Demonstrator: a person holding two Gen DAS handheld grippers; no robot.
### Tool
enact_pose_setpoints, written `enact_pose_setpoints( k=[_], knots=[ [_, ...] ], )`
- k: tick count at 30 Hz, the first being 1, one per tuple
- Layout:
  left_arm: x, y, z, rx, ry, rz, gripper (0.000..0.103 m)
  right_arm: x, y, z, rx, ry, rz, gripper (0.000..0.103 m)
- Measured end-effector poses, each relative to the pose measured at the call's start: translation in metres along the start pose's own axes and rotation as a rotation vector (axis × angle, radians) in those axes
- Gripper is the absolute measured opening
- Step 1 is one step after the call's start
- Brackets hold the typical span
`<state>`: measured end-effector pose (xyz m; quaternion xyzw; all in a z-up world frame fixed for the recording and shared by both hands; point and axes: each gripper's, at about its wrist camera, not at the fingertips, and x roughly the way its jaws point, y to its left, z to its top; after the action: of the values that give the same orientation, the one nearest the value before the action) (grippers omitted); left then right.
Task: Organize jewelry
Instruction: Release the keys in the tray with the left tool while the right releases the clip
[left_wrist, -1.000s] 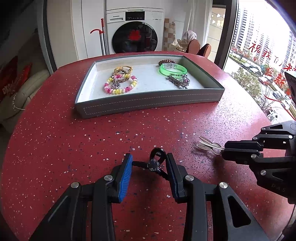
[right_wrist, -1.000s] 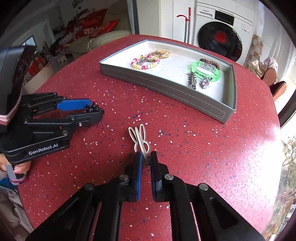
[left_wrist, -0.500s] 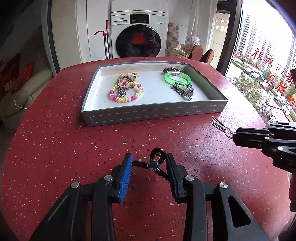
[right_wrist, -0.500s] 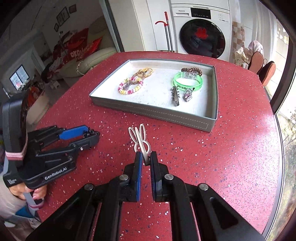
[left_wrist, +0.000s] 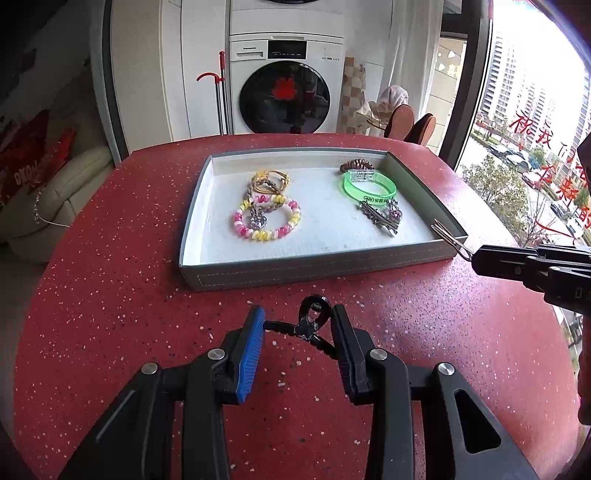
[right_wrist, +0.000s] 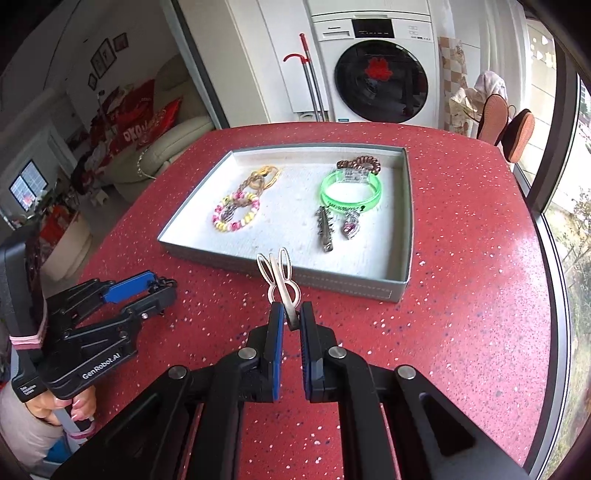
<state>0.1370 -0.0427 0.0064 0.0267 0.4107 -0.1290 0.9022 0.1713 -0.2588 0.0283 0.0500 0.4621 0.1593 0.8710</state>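
My left gripper (left_wrist: 297, 326) is shut on a black bracelet with a dark charm (left_wrist: 312, 319), held above the red table before the grey tray (left_wrist: 317, 267). It also shows in the right wrist view (right_wrist: 162, 286). My right gripper (right_wrist: 291, 317) is shut on a silver rabbit-shaped hair clip (right_wrist: 279, 275), held in the air at the tray's front edge (right_wrist: 332, 280). In the left wrist view the clip (left_wrist: 450, 236) sits over the tray's front right corner. The tray holds a pink and yellow bead bracelet (left_wrist: 266, 219), a green bangle (left_wrist: 369, 186), a metal clip (left_wrist: 378, 218) and other pieces.
The round red speckled table (left_wrist: 110, 295) ends close on the right by a window (left_wrist: 535, 129). A washing machine (left_wrist: 286, 79) and a sofa (left_wrist: 48, 199) stand beyond the table.
Both grippers have risen and moved forward towards the tray with their pieces. The rabbit clip went from the table surface to the tray's front right corner.
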Motion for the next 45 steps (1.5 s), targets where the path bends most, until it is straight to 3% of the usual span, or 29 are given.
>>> enact_pose_setpoints(
  k=[20,32,45],
  knots=[
    [0.029,0.012,0.062,-0.014,-0.057,0.050,0.055,0.036,-0.015,0.051,0.073,-0.006,-0.015,0.009],
    [0.076,0.007,0.082,-0.013,0.000,0.063,0.055,0.079,-0.028,0.061,0.115,0.073,-0.011,0.009],
    [0.112,0.009,0.086,-0.013,0.048,0.114,0.055,0.102,-0.026,0.070,0.063,0.079,-0.088,0.009]
  ],
)
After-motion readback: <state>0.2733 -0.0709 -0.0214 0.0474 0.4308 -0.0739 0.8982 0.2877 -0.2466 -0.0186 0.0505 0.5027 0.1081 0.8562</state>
